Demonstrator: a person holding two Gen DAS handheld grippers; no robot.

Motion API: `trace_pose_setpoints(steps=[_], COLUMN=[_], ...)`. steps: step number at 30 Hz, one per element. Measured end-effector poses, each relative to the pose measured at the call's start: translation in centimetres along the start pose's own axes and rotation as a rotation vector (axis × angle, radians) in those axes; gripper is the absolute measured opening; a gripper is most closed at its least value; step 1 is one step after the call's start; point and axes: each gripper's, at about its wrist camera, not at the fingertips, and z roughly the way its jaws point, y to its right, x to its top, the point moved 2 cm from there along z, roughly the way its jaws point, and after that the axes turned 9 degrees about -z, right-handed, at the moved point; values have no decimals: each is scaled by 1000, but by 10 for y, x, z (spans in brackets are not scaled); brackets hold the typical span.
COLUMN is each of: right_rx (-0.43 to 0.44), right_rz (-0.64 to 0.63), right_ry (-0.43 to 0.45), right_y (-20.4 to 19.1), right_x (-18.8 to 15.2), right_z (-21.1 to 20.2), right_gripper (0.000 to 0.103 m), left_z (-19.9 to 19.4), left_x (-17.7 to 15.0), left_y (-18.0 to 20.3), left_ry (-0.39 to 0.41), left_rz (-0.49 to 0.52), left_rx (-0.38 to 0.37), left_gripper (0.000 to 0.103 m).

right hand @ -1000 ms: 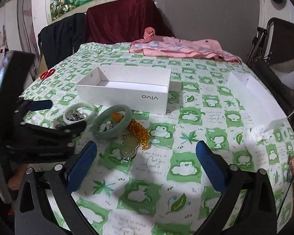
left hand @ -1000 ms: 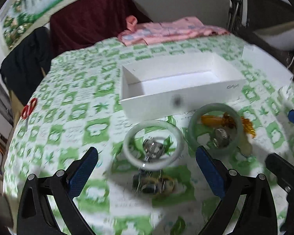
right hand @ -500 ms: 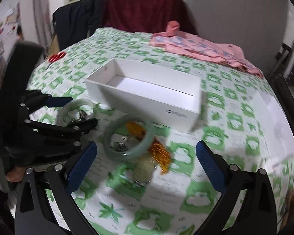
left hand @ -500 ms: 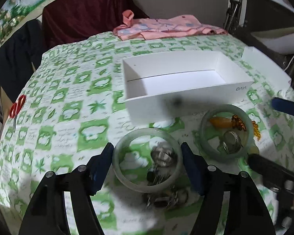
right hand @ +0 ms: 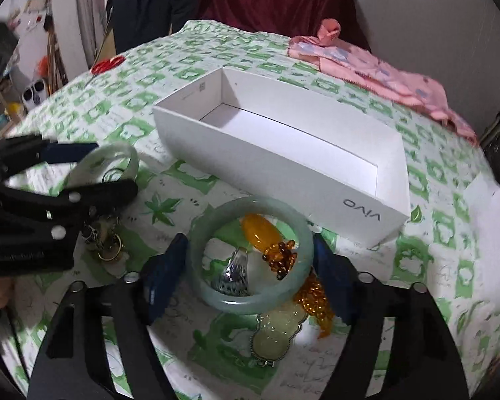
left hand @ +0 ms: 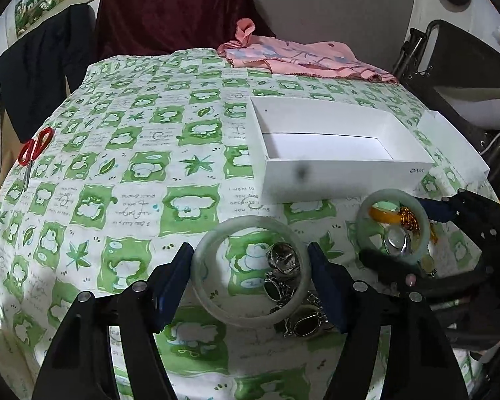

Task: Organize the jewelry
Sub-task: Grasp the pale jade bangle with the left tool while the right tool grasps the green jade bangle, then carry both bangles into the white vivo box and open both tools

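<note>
The left gripper [left hand: 251,280] straddles a pale jade bangle [left hand: 213,295] lying flat on the green-and-white tablecloth [left hand: 133,173]. Its blue pads [left hand: 170,286] touch or nearly touch the ring's outer rim on both sides, and whether they press it I cannot tell. Silver rings [left hand: 283,260] lie inside that bangle, with more metal pieces [left hand: 303,321] at its near edge.

The right gripper [right hand: 250,273] brackets a greener bangle [right hand: 200,253] in the same way, one pad [right hand: 165,276] at each side of the rim. An amber bead string [right hand: 278,256] crosses its hoop, a silver ring [right hand: 235,271] sits inside, and a pale carved pendant [right hand: 273,335] lies just in front; only the right wrist view shows the pendant whole.

Beyond both bangles stands the open white box [right hand: 260,161], long axis across the table, its near wall close behind them. Bare cloth spreads to the left, where red scissors [left hand: 33,151] lie near the table edge. A pink garment [left hand: 303,60] lies at the far edge.
</note>
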Motion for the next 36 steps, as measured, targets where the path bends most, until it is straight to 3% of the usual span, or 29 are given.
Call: trace_pose_setpoints(steps=[11, 22, 29, 36], right_rx=[20, 57, 8, 22], right_rz=[16, 110, 130, 176], right_ry=[9, 135, 238, 214], right_y=[2, 21, 51, 79], right_x=[-3, -5, 34, 57], right_z=[-1, -42, -74, -42], right_gripper=[67, 67, 67, 67], left_z=[8, -34, -48, -4], left_x=[-5, 2, 55, 85], left_y=[10, 15, 39, 52], left_ry=[-17, 124, 178, 142], left_rz=[57, 34, 60, 63], left_rx=[45, 25, -16, 5], left_gripper=[69, 69, 69, 69])
